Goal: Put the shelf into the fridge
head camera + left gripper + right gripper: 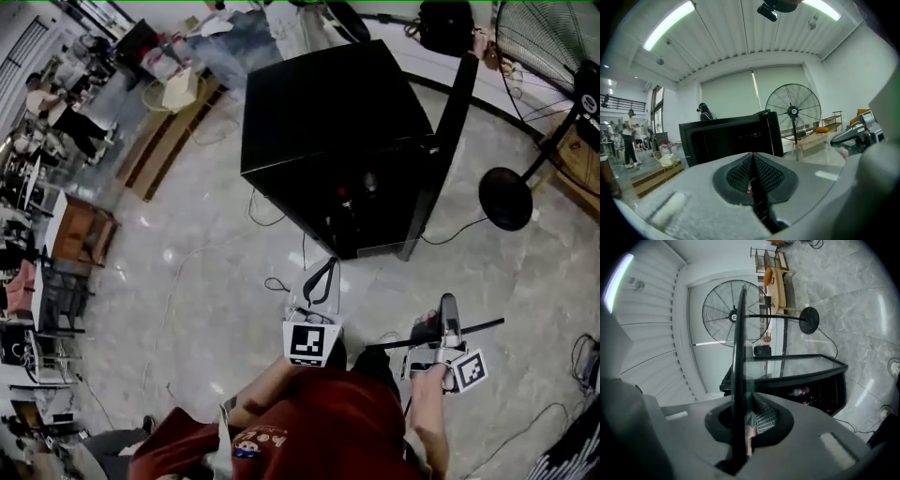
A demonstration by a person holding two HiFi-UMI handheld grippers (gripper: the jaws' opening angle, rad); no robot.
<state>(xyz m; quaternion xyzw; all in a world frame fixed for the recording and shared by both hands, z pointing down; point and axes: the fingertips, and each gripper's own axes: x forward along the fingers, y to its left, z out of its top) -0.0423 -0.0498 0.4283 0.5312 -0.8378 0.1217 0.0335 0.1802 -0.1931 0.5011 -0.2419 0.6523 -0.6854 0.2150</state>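
The right gripper [743,423] is clamped tight on the shelf [739,348], a glass pane with a dark rim. It's seen edge-on, held out in front of the person and not in the fridge yet. The left gripper [752,173] is closed with nothing in it. The black fridge [328,112] sits on the marble floor [187,281] ahead with its door [452,141] swung open, well apart from the shelf.

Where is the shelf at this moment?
The shelf is clamped edge-on in the right tongs, at the lower right of the head view, short of the open black fridge and not yet inside it.
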